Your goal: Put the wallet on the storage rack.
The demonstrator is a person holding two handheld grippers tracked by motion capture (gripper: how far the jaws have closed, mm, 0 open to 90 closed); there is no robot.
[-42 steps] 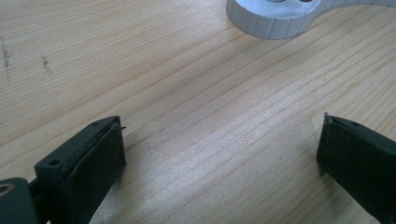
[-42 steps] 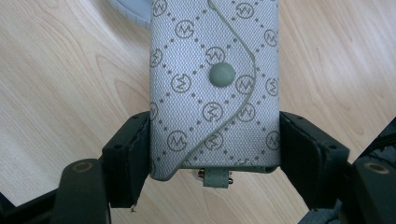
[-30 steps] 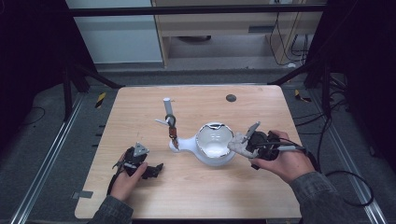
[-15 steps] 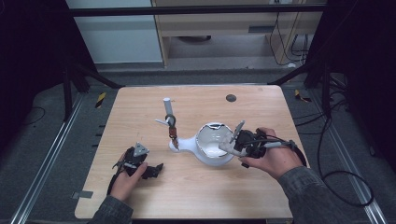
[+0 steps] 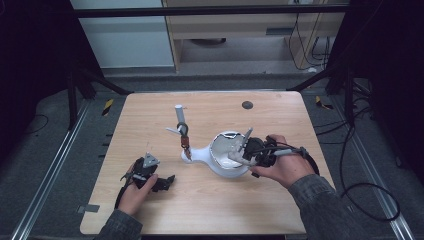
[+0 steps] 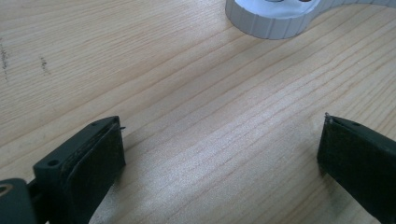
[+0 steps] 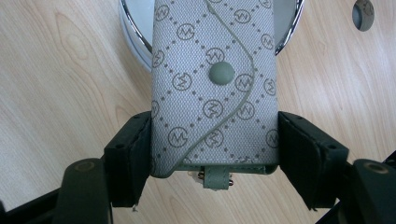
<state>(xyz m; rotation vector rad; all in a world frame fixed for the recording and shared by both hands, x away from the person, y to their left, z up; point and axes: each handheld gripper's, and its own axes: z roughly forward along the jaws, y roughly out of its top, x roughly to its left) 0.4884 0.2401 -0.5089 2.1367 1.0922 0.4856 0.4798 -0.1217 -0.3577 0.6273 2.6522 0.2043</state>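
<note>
Pouch (image 7: 212, 88) of grey patterned fabric, light and soft-sided, likely to sag, clamped across its lower edges by right gripper (image 7: 215, 154) at centre frame, tip over white bowl (image 5: 227, 160); best held at firm seams; left gripper (image 6: 219, 149) wide, empty.

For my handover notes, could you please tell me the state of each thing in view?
Right gripper: shut on the pouch.
Pouch: snap flap closed, held over the bowl.
Bowl: upright on the table, white.
Left gripper: open, nothing between its jaws, low over the table.
</note>
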